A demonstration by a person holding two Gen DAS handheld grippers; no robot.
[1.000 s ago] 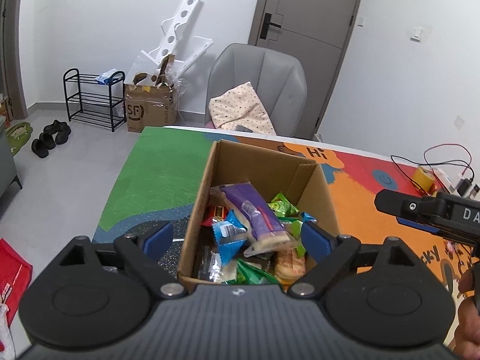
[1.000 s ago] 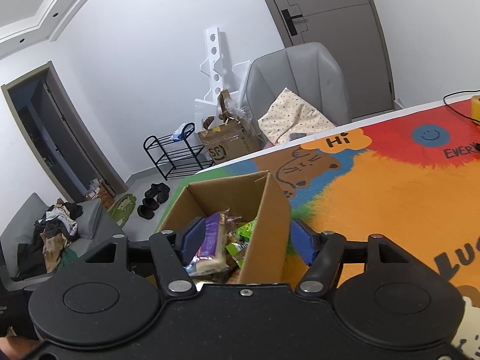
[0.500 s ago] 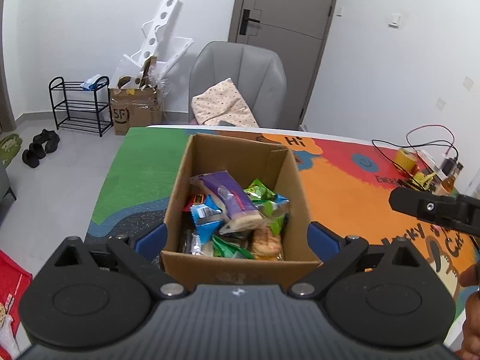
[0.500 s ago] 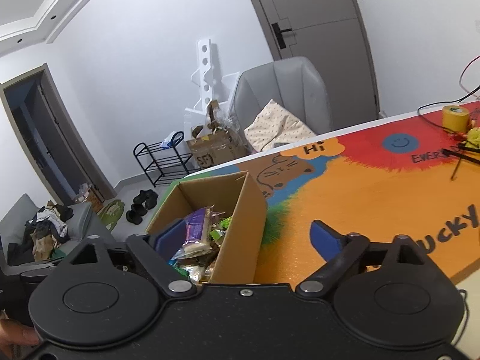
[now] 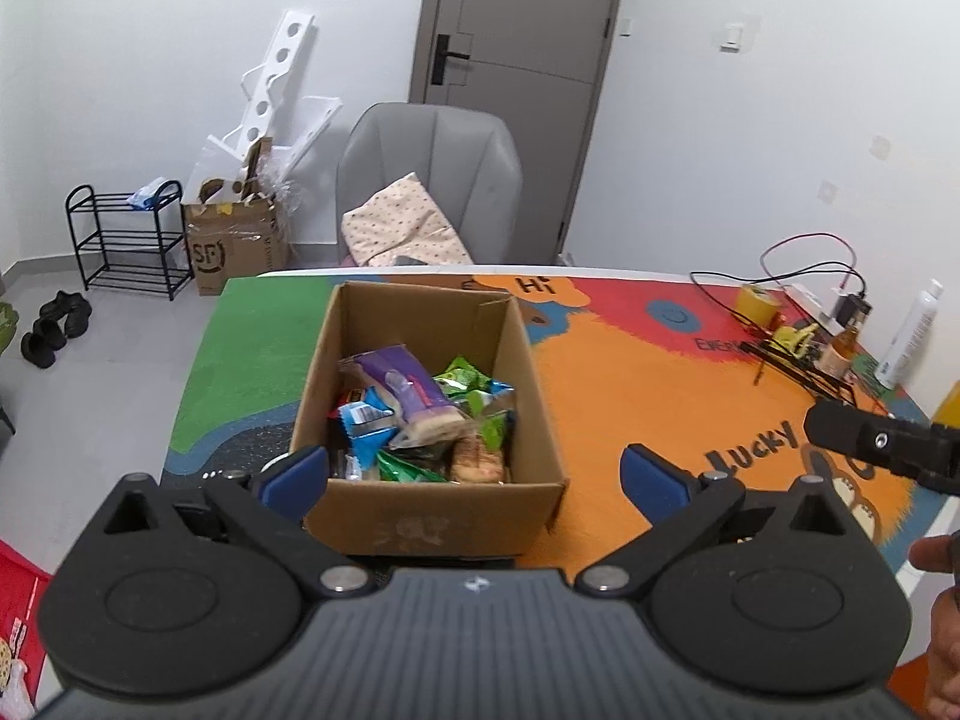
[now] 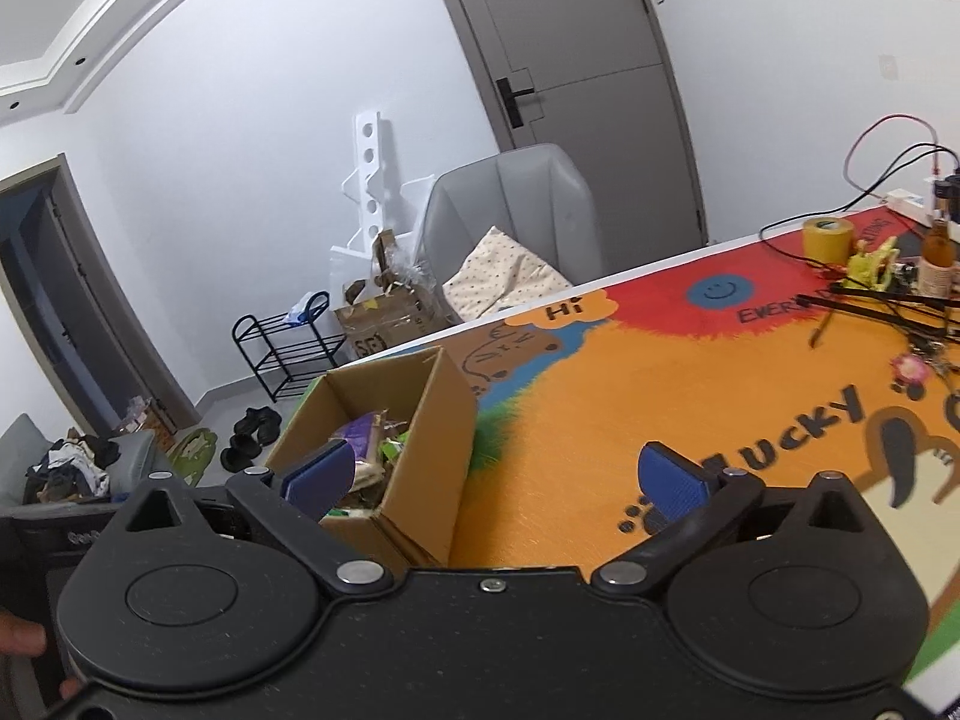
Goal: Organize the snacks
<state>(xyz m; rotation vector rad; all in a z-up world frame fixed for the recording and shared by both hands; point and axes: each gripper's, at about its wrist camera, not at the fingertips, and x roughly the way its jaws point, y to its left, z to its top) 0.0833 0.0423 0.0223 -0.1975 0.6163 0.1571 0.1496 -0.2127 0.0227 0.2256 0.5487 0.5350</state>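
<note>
An open cardboard box (image 5: 432,498) stands on the colourful table mat, filled with several snack packets; a purple packet (image 5: 402,387) lies on top. My left gripper (image 5: 474,477) is open and empty, pulled back in front of the box with its blue pads wider than the box. In the right wrist view the box (image 6: 420,468) sits at the left. My right gripper (image 6: 495,477) is open and empty above the orange mat, to the right of the box. The right gripper's body shows in the left wrist view (image 5: 882,447).
Cables, a yellow tape roll (image 6: 828,240), a small bottle (image 6: 939,252) and a white spray bottle (image 5: 909,333) lie at the table's far right. A grey chair (image 5: 429,180) with a cushion stands behind the table. A shoe rack (image 5: 129,237) and a carton stand by the wall.
Both grippers have drawn back from the box and opened wider. The right gripper has swung to the right, away from the box. The box and snacks have stayed put.
</note>
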